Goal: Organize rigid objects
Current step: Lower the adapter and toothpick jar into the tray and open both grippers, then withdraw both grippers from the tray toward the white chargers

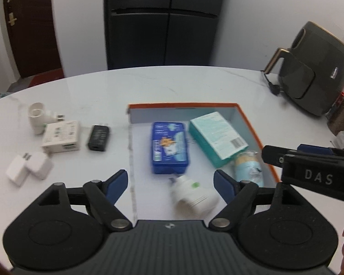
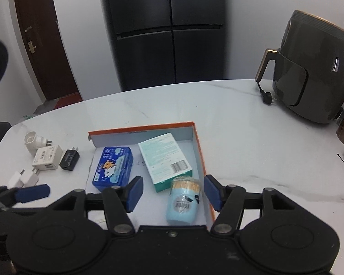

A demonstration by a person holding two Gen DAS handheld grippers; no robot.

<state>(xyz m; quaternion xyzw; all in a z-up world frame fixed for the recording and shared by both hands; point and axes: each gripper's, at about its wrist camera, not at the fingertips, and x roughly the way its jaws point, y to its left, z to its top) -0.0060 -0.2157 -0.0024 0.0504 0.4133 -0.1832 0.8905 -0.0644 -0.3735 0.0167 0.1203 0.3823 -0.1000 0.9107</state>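
White marble table (image 2: 240,137), black fridge (image 2: 169,34) behind it, brown door (image 2: 41,45) at 10 o'clock, dark air fryer (image 2: 309,73) at 2 o'clock.

Orange-rimmed tray (image 2: 198,146) sits mid-table. In it I see a blue tin (image 2: 113,165) at the left, a teal box (image 2: 165,160) just right of it, and a light blue toothpick jar (image 2: 183,202) lying on its side at the tray's 5 o'clock corner, its top touching or nearly touching the box. In the left view a white plug-in device (image 1: 192,194) lies near the tray's front edge, below the tin; blurred, so I can't say exactly what it is.

My left gripper (image 1: 170,183) hangs over that device, jaws wide, pads clear of it. My right gripper (image 2: 173,192) is over the jar, jaws wide, the jar between them but not pinched.

Outside the tray, at 9 o'clock: a white pipe elbow (image 1: 36,116), cream adapter (image 1: 60,136), black charger (image 1: 98,137), and two white chargers (image 1: 28,167) touching each other.
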